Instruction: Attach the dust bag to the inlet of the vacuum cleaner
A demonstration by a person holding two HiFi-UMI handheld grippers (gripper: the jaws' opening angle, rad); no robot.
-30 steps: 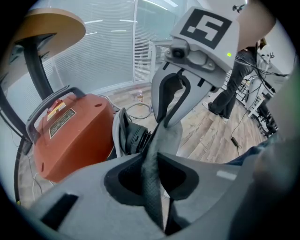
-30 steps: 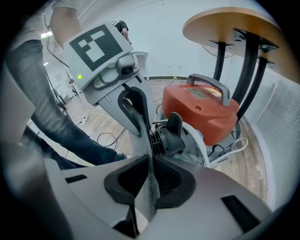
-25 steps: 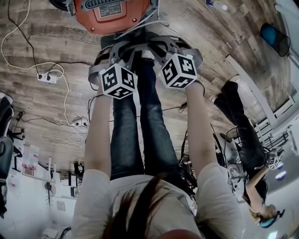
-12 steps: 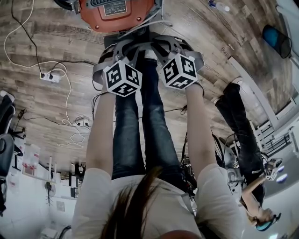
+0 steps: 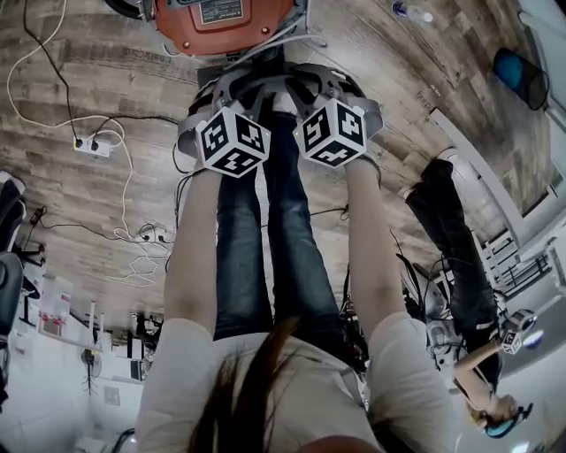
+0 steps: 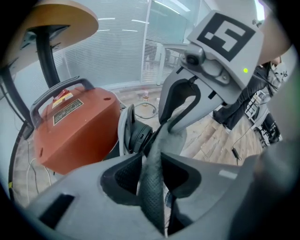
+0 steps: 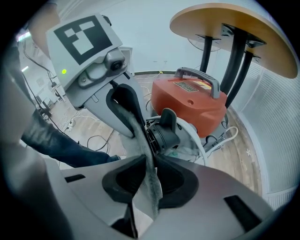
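On the wooden floor (image 5: 115, 71), a white power strip (image 5: 91, 146) with its looping cable lies at about 10 o'clock in the head view. The orange vacuum cleaner (image 5: 225, 26) sits at 12 o'clock, partly cut off by the top edge. Just below it the left gripper (image 5: 234, 88) points steeply down toward the machine, its marker cube (image 5: 232, 142) facing the camera. In the left gripper view a fold of the grey dust bag (image 6: 151, 192) runs up between the jaws and touches both pads. The jaws have just been easing apart, so this is a loosened pinch, not a hard clench. The bag's cloth leads on toward the vacuum's black round inlet (image 6: 138, 136), at about 11 o'clock from the jaws and close against the orange body. The right gripper (image 5: 314, 84) is beside the left one in the head view, angled down the same way. Its own view shows a thin strip of the same cloth nipped between the jaw tips. These jaws too have just been opening, with the cloth in contact on both sides. There the inlet is at 12 o'clock just past the tips, and a round wooden table (image 7: 234, 33) stands over the vacuum at 1 o'clock. Another person (image 5: 460, 257) stands at 4 o'clock in the head view, well apart from the work.
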